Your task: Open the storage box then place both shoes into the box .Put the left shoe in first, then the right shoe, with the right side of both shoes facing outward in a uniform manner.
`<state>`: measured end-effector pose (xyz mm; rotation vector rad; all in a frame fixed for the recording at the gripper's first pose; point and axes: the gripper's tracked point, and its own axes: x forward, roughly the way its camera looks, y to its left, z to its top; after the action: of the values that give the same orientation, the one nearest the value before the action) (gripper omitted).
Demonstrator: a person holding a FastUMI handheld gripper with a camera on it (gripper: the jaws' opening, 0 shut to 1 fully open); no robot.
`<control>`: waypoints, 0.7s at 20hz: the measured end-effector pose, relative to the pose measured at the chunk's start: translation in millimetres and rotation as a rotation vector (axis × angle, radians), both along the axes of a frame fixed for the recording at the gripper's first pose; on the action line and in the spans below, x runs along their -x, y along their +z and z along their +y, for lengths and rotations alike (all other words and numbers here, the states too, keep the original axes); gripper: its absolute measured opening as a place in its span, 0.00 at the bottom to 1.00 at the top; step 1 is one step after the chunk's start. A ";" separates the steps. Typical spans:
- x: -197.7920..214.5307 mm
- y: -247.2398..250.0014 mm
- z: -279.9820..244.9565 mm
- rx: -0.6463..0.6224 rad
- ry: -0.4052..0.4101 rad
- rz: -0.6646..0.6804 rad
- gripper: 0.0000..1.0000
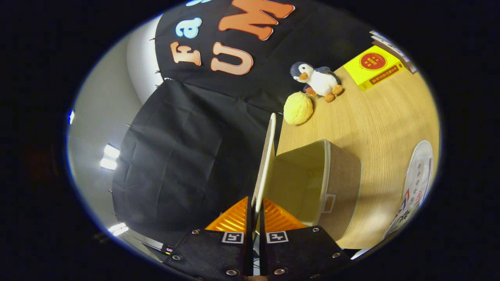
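Note:
My gripper is shut on the thin lid of the storage box, both fingers pressing its edge. The lid stands raised, almost edge-on, running away from the fingers. Right beside it the beige fabric storage box sits open on the wooden table, its pale inside showing with nothing in it. A white shoe with a patterned side lies on the table beyond the box's far side, partly cut off. The view is rolled sideways.
A round yellow plush ball and a plush penguin sit on the table past the box. A yellow book lies farther on, near the table's end. The black cloth wall hangs behind the lid.

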<state>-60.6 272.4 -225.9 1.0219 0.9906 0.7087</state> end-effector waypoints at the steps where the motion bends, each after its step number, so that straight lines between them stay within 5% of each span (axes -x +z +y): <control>1: -1.2 5.0 3.3 0.012 0.006 -0.015 0.07; 7: -11.7 47.1 33.0 0.056 0.060 -0.108 0.07; 14: -12.8 82.7 144.1 0.053 0.177 -0.132 0.07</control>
<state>-47.8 416.5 -143.2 0.8371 0.9875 0.8802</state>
